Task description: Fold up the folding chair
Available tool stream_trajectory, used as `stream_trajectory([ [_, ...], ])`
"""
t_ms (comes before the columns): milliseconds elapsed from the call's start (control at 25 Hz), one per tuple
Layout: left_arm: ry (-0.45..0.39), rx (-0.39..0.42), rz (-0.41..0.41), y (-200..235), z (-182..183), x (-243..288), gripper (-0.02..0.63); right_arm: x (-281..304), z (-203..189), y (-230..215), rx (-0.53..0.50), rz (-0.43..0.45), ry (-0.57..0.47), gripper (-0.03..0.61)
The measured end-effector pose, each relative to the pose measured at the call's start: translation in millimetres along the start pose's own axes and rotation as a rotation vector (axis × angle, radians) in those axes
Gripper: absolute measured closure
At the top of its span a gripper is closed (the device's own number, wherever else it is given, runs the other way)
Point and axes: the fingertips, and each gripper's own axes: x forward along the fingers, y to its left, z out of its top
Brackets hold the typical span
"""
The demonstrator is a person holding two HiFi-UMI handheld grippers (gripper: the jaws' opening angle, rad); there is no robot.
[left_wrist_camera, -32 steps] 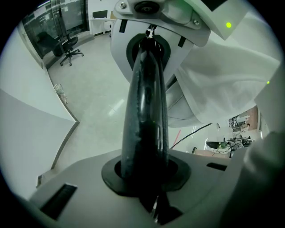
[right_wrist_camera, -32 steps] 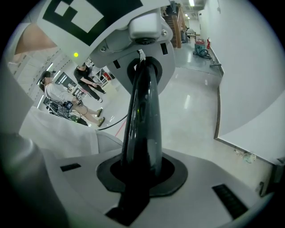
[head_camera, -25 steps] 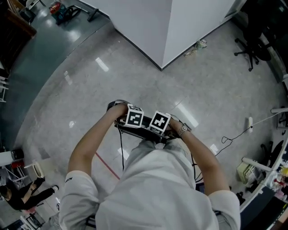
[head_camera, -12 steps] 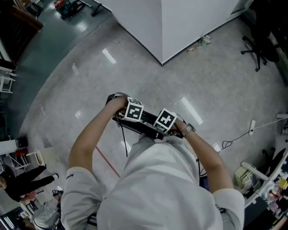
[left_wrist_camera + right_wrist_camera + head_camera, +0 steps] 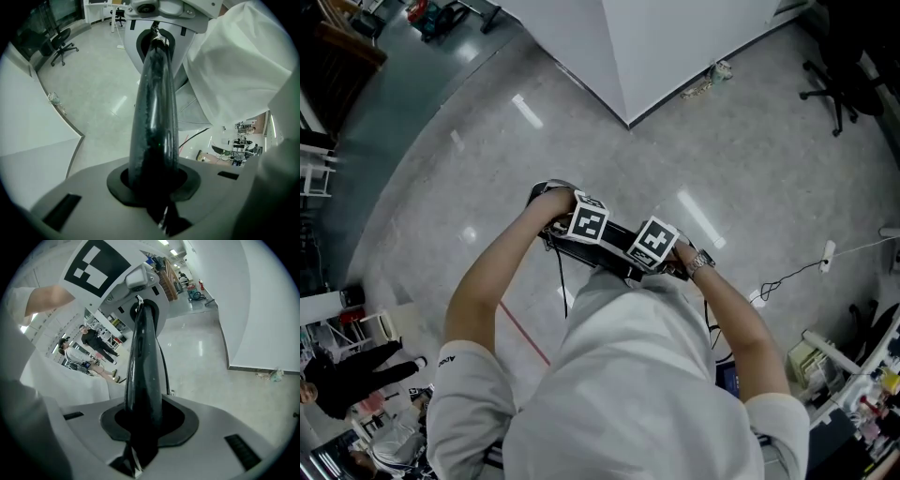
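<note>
Drifting rightward since a second ago, the left hand-held gripper (image 5: 574,234) and right hand-held gripper (image 5: 664,257) are both clamping the folding chair's black bar (image 5: 621,242), running left-right between them.

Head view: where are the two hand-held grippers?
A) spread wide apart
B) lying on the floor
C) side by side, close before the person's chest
C: the left hand-held gripper and right hand-held gripper are held side by side at the chest.
</note>
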Motion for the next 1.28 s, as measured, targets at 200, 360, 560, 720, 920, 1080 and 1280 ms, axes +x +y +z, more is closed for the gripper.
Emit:
stream_trajectory([
  [200, 0.01, 0.011, 0.007, 21.9, 29.8, -15.7, 0.548, -24.6, -20.2, -25.1, 0.009, -0.052, -0.039, 0.499],
  [360, 0.028, 0.012, 0.003, 37.9, 59.7, -23.7, 0.548, -41.3, -44.5, -44.5, 0.003, -0.047, -0.052, 0.503],
  [560, 0.054, 0.078, -0.003, 53.5, 84.7, -30.9, 0.552, -54.0, -64.9, -57.2, 0.032, -0.068, -0.073, 0.514],
  [720, 0.043, 0.081, 0.003, 64.5, 92.6, -42.5, 0.558, -68.3, -66.5, -66.3, 0.028, -0.072, -0.058, 0.514],
  [920, 0.015, 0.064, 0.037, 74.7, 81.6, -53.1, 0.558, -80.2, -50.4, -72.3, 0.01, -0.113, -0.022, 0.514],
  [1080, 0.002, 0.07, 0.062, 81.7, 83.8, -61.0, 0.558, -89.7, -49.3, -78.0, 0.005, -0.144, -0.007, 0.515],
  [1280, -0.026, 0.062, 0.084, 96.0, 92.6, -70.9, 0.558, -105.8, -50.6, -92.4, -0.013, -0.17, 0.017, 0.515],
])
